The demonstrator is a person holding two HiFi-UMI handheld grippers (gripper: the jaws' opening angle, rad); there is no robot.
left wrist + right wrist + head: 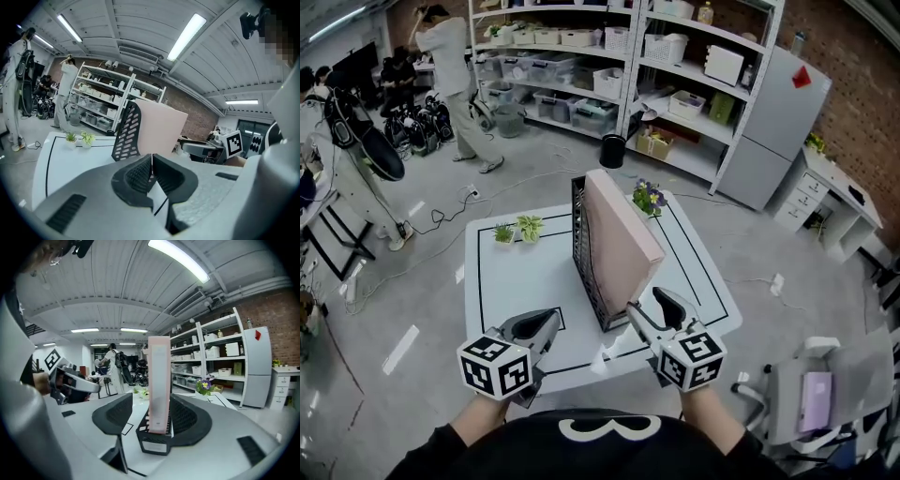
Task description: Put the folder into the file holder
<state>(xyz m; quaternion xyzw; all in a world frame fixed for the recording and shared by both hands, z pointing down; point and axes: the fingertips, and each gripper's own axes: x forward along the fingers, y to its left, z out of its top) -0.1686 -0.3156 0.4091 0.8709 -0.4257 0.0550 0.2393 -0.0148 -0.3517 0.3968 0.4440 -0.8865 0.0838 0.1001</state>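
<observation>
A pink folder stands on edge inside the black mesh file holder on the white table. My right gripper is open at the holder's near end. In the right gripper view the folder and the holder rise between the spread jaws of the right gripper, and neither pad presses on them. My left gripper hangs over the table's near edge, left of the holder, shut with nothing in it. In its own view the left gripper has its pads together, with the folder ahead.
Two small potted plants sit at the table's far left and a purple flower pot at its far right. White shelving and a fridge stand behind. A person is at the back left. A chair stands to the right.
</observation>
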